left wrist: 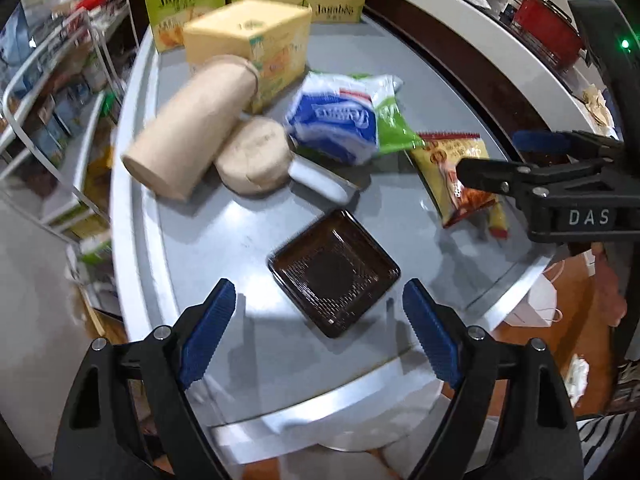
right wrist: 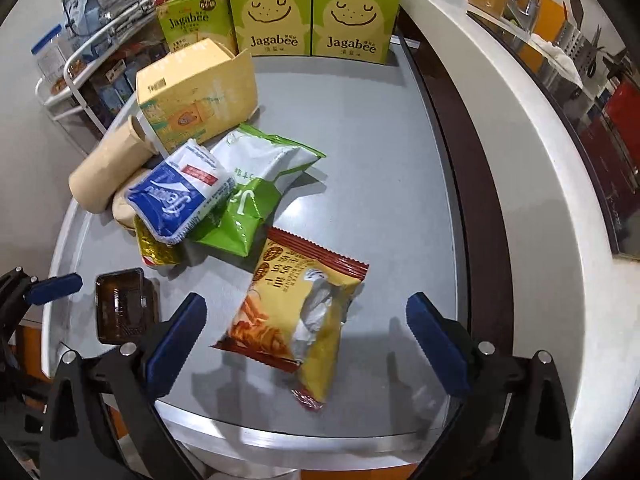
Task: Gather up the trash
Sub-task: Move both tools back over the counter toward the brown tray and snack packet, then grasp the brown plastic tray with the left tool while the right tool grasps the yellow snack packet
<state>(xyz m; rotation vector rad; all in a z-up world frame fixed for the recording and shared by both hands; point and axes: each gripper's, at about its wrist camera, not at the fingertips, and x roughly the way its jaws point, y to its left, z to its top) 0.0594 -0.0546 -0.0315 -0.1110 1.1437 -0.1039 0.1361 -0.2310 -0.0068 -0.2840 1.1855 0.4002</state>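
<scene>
left tool (left wrist: 316, 332) wide over tray (left wrist: 334, 272) | right tool (right wrist: 306, 340) wide, empty, over wrapper (right wrist: 296, 304) | risk: torn wrapper could slip, tray skid toward counter (right wrist: 380, 140) edge at 6 o'clock

"Jagabee" stands on the green boxes (right wrist: 314, 16); "DAS" on the right tongs (left wrist: 486, 162).

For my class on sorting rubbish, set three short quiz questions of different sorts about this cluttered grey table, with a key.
1. True or false: the right gripper is shut on the torn yellow-and-red snack wrapper.
2. What lies below the left gripper: A) dark brown square plastic tray, B) blue-and-white tissue pack, C) tan paper cup?
3. Fill in: ___ upright green Jagabee boxes stand at the back of the grey table.

Key: 1 false; 2 A; 3 three.
</scene>
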